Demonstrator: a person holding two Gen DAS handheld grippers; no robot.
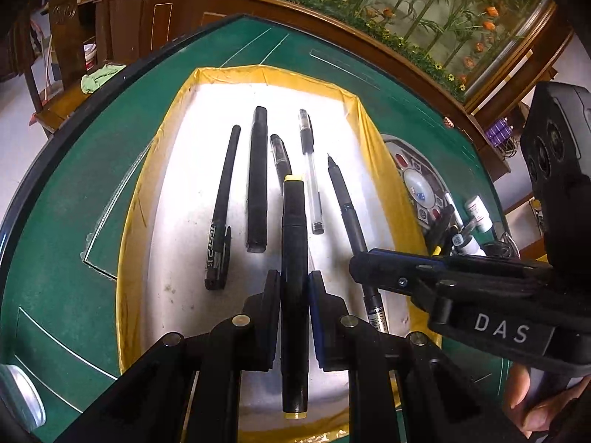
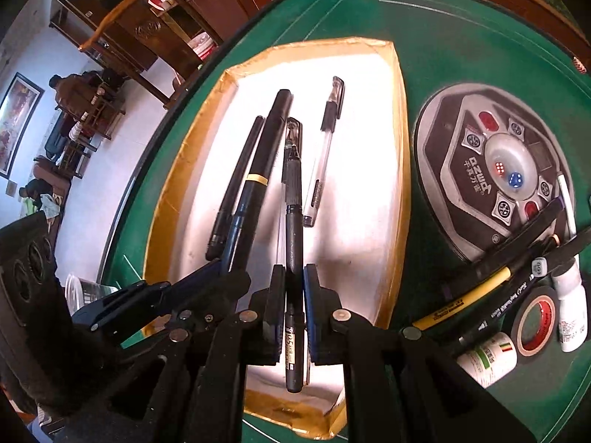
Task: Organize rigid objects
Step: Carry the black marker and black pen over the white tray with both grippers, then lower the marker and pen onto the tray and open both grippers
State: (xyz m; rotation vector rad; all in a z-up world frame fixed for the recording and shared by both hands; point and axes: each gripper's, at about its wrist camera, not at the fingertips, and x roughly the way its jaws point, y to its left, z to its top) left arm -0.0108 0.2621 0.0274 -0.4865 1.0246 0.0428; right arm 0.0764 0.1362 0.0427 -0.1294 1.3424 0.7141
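Overhead, left gripper [image 1: 294, 291] clamps a yellow-capped marker [image 1: 294, 258]; right gripper [image 2: 294, 288] grips a fineliner [image 2: 294, 243] above the gold-rimmed tray [image 2: 402, 170] on green felt table [image 2: 461, 55].

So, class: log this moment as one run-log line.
left gripper: shut on yellow-capped marker | right gripper: shut on black fineliner | both over tray

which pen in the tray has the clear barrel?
The gel pen with the black cap and grip, lying loose between the two held pens; every other one is black-bodied.
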